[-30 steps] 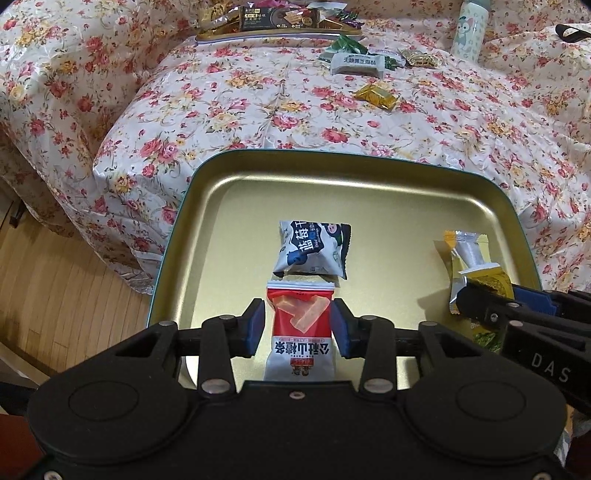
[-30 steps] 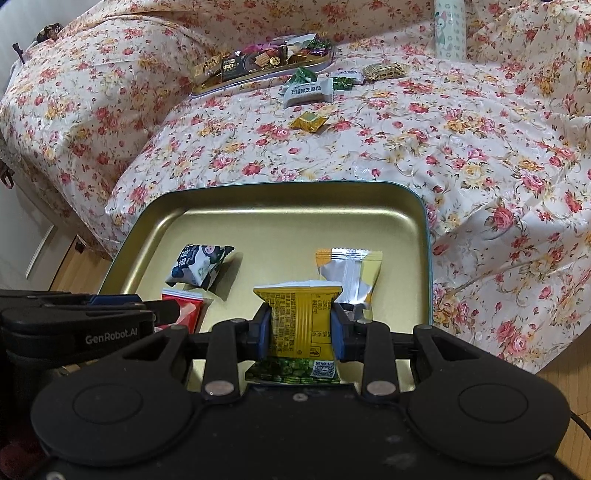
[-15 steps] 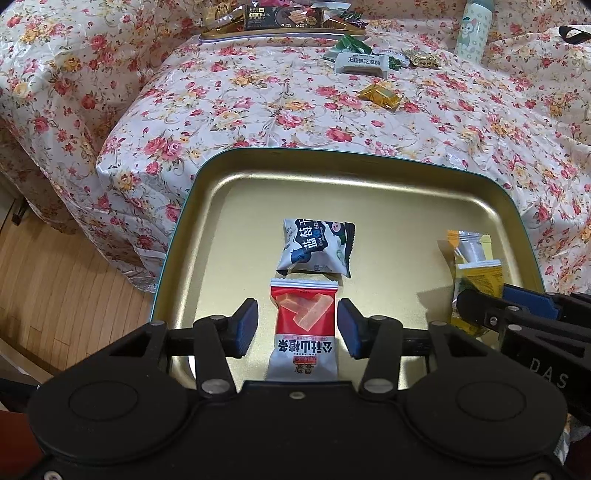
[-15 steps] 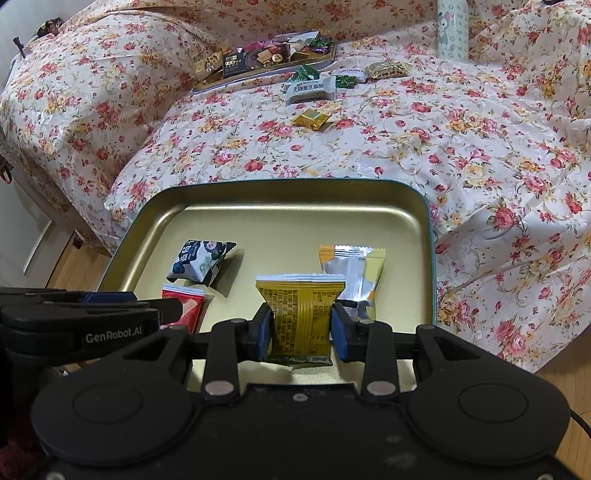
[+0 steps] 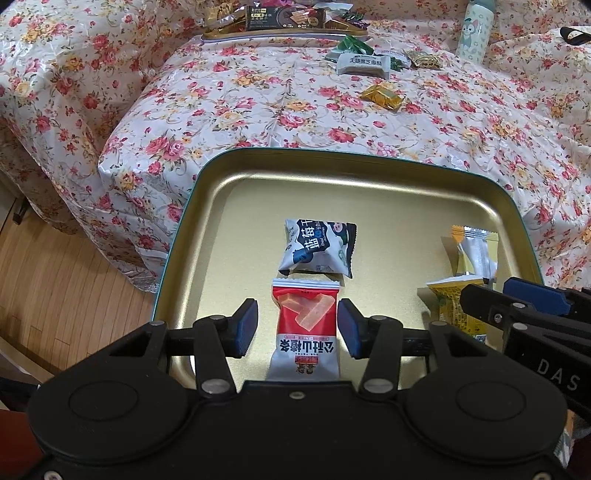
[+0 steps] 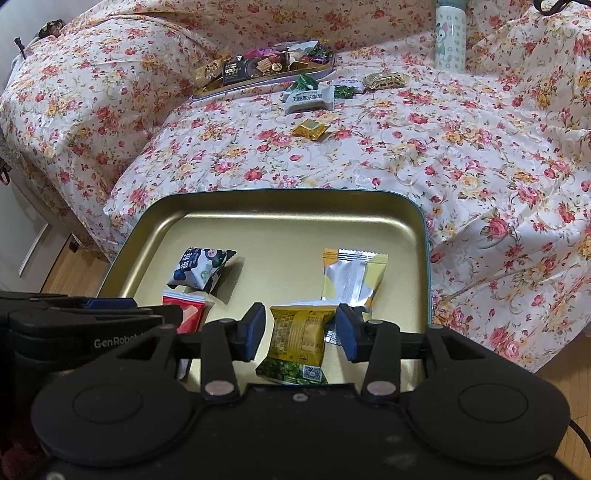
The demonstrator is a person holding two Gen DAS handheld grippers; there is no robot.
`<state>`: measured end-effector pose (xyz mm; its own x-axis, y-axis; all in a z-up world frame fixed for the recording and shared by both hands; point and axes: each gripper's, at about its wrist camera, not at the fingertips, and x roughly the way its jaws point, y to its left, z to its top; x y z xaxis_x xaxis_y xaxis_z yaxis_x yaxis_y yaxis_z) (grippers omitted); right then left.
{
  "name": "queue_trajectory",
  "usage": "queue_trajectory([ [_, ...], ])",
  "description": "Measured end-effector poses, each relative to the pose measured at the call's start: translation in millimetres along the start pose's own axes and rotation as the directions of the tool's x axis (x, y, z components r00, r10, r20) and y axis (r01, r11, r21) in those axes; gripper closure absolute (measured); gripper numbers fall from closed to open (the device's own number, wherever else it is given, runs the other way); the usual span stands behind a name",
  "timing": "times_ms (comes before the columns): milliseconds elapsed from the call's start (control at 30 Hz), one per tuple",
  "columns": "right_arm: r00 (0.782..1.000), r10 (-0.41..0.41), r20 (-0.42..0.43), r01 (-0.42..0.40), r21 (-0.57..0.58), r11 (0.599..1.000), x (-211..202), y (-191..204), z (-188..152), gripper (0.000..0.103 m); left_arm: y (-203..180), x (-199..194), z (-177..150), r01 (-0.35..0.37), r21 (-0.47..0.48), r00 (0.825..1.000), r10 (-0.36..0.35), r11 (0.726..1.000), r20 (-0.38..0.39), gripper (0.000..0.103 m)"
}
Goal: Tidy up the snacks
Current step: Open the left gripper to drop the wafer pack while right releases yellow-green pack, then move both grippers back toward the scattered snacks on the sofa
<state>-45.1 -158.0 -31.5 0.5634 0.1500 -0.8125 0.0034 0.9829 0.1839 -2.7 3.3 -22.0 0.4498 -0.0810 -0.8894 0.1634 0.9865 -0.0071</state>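
Observation:
A gold tray [image 5: 236, 199] [image 6: 236, 229] lies on the floral cloth near me. In it lie a red snack packet [image 5: 306, 328] [image 6: 184, 310], a dark blue and white packet [image 5: 317, 247] [image 6: 199, 267], a yellow and green packet [image 6: 299, 339] [image 5: 448, 306] and a silver and yellow packet [image 6: 349, 278] [image 5: 474, 251]. My left gripper [image 5: 297, 328] is open, its jaws apart on either side of the red packet. My right gripper [image 6: 301, 332] is open, its jaws apart on either side of the yellow and green packet.
Loose snacks lie farther back on the cloth: a white bar [image 5: 364, 66] [image 6: 308, 99], a gold candy [image 5: 380, 96] [image 6: 310, 129], green wrappers [image 5: 351, 44]. A second tray [image 6: 325, 70] full of snacks stands at the back. A patterned bottle [image 5: 474, 29] [image 6: 448, 37] stands back right. Wooden floor [image 5: 55, 280] lies left.
Both grippers opened and let go of their packets. The red packet and the yellow and green packet now lie in the tray between the spread jaws.

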Motion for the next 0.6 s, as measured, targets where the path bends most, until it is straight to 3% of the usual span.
queue_trajectory([
  [400,0.998,-0.064,0.010,0.064,0.010,0.998,-2.3,0.0,3.3,0.032,1.8,-2.3,1.8,-0.010,-0.012,1.000,0.010,1.000,0.012,0.043],
  [600,0.995,-0.098,0.021,0.097,0.011,0.995,-3.6,-1.1,4.6,0.024,-1.0,-3.0,2.9,-0.020,-0.009,1.000,0.020,1.000,0.019,0.043],
])
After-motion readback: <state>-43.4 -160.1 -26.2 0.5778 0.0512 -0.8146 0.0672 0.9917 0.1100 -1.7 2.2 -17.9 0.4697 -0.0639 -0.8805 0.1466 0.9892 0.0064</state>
